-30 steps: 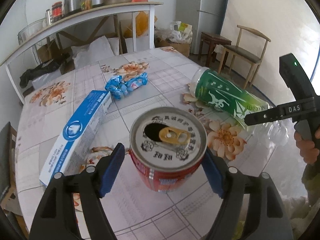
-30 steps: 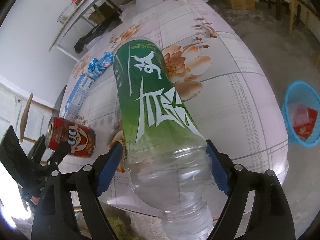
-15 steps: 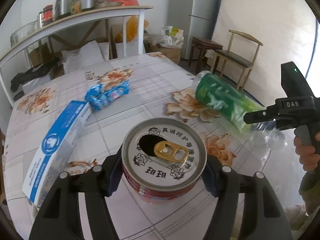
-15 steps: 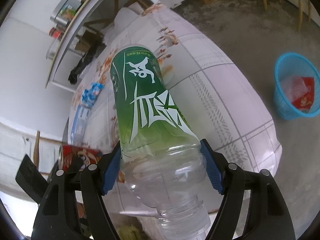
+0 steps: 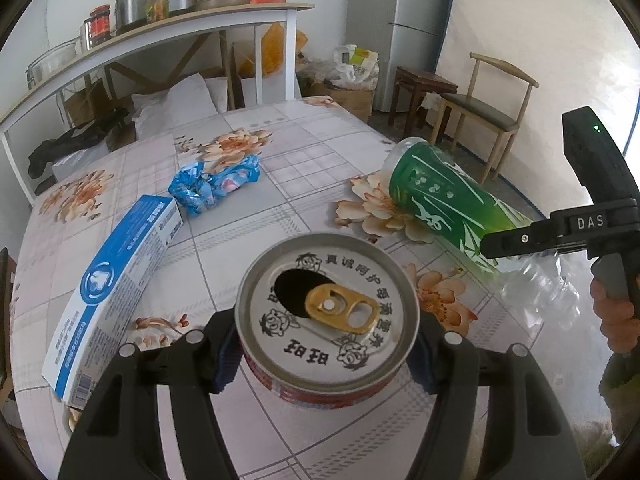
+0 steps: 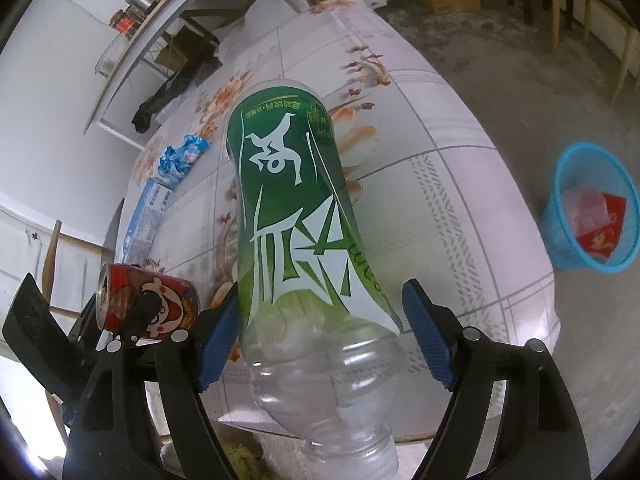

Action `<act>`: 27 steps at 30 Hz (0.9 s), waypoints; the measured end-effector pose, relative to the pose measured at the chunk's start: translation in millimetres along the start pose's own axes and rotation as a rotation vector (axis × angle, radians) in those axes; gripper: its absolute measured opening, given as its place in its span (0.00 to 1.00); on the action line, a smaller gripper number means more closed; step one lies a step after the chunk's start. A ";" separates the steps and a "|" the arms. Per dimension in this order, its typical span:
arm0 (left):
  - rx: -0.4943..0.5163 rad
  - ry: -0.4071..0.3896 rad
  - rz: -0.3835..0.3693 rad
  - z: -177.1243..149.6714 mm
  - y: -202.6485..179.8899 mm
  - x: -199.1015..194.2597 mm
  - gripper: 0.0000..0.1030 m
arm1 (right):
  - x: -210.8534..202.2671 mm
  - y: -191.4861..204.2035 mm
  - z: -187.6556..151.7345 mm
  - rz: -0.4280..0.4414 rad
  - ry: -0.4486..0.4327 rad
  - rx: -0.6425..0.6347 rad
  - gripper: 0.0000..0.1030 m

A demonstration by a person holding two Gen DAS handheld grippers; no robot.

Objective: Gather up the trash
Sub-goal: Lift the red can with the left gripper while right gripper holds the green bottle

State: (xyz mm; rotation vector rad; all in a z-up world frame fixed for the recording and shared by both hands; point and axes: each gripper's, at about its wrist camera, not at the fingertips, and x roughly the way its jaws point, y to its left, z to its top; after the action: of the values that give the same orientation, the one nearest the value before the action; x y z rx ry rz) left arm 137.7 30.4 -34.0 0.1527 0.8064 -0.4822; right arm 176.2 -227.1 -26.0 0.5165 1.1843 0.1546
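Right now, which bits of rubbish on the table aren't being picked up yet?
The long blue-and-white box and the crumpled blue wrapper. They lie untouched, while the red can and green bottle each sit between fingers.

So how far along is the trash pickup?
Some trash already lies in the bin. In hand: the left gripper has just been closing and now clamps the can; the right gripper holds the bottle. Neither is binned yet. Left on the table: the box and the wrapper.
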 end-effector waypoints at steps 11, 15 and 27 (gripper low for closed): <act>-0.015 0.020 0.023 2.2 -2.2 1.0 0.63 | 4.8 1.5 3.3 0.006 0.002 0.031 0.67; -0.017 0.023 0.025 2.5 -2.3 1.1 0.62 | 4.0 -1.9 2.9 0.024 -0.005 0.056 0.66; -0.024 0.025 0.029 1.3 -2.1 -0.1 0.62 | -3.1 -9.0 0.9 0.065 -0.018 0.097 0.65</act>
State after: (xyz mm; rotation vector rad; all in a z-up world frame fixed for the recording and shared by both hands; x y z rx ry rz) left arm 137.5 28.2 -32.9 0.1484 0.8335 -0.4440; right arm 174.5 -236.4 -27.3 0.6410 1.1618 0.1478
